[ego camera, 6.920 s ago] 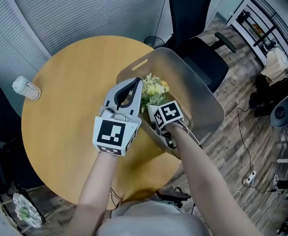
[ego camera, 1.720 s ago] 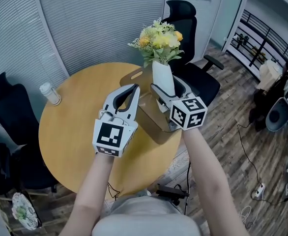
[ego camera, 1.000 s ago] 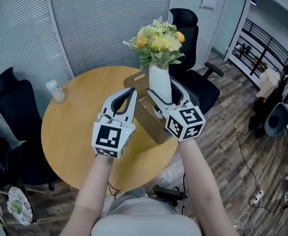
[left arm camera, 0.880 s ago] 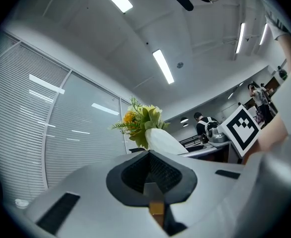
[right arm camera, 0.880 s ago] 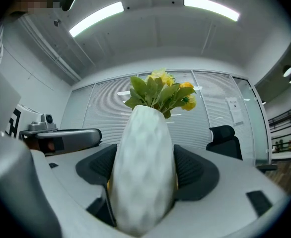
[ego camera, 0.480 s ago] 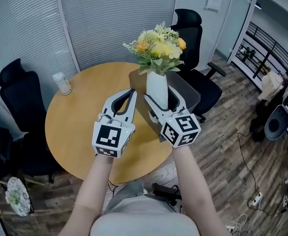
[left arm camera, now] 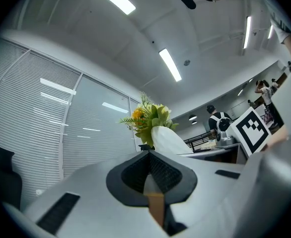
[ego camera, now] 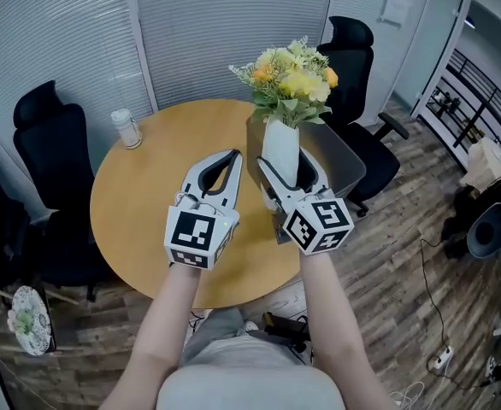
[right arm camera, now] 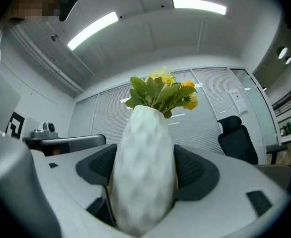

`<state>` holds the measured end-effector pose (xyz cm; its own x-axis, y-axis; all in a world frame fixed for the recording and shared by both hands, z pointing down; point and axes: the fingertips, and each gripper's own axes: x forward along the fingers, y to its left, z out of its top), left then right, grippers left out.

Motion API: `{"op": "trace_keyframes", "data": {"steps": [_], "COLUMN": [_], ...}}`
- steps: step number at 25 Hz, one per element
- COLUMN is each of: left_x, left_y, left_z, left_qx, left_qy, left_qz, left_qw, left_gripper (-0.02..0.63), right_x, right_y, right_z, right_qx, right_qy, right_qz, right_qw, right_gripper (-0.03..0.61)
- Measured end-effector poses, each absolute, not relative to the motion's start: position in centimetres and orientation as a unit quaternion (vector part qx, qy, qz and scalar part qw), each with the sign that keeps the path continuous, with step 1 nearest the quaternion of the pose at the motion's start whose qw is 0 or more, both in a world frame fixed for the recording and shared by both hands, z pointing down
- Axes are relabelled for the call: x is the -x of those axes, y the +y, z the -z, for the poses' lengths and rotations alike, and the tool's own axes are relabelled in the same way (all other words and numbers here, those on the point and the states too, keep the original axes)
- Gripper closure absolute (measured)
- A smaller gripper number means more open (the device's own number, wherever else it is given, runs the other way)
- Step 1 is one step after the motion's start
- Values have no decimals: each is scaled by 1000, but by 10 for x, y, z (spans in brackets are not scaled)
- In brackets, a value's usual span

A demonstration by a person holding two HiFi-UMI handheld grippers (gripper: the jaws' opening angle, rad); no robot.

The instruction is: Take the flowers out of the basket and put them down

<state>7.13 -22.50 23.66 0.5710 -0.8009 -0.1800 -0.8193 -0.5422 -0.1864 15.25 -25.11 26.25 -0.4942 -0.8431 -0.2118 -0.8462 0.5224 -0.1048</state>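
Got the white vase (ego camera: 280, 146) of flowers (ego camera: 290, 68) squeezed upright between the right gripper (ego camera: 282, 167) pads, up out of the basket (ego camera: 343, 162) and over its near-left edge. Looks clear of the rim, hard to be sure. Got the left gripper (ego camera: 228, 157) pinched shut on nothing, just left of the basket, beside the vase.

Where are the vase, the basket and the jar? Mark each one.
vase (ego camera: 280, 148), head view, middle of its white body.
basket (ego camera: 338, 154), head view, its grey right wall.
jar (ego camera: 129, 131), head view, its side below the lid.
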Motion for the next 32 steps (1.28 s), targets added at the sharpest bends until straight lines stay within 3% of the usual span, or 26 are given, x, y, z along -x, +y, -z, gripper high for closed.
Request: {"op": "trace_keyframes", "data": {"steps": [17, 20, 26, 32], "left_x": [25, 64, 61, 56], "left_y": [-246, -250, -248, -250], "left_z": [-244, -249, -242, -232], "left_qx": [889, 893, 904, 913], "left_qy": [447, 440, 420, 399], "left_qz": [-46, -57, -62, -80], "left_qw": [85, 76, 50, 9], "left_gripper": [606, 546, 458, 431], "right_x": [-58, -18, -16, -13], "right_y": [-268, -271, -265, -258], "right_z": [-280, -291, -289, -287], "right_qx": [481, 481, 481, 481], "right_qy": [867, 867, 867, 869], "right_qz": [14, 17, 22, 24], "right_qw": [128, 125, 127, 118], "right_gripper": [201, 201, 201, 201]}}
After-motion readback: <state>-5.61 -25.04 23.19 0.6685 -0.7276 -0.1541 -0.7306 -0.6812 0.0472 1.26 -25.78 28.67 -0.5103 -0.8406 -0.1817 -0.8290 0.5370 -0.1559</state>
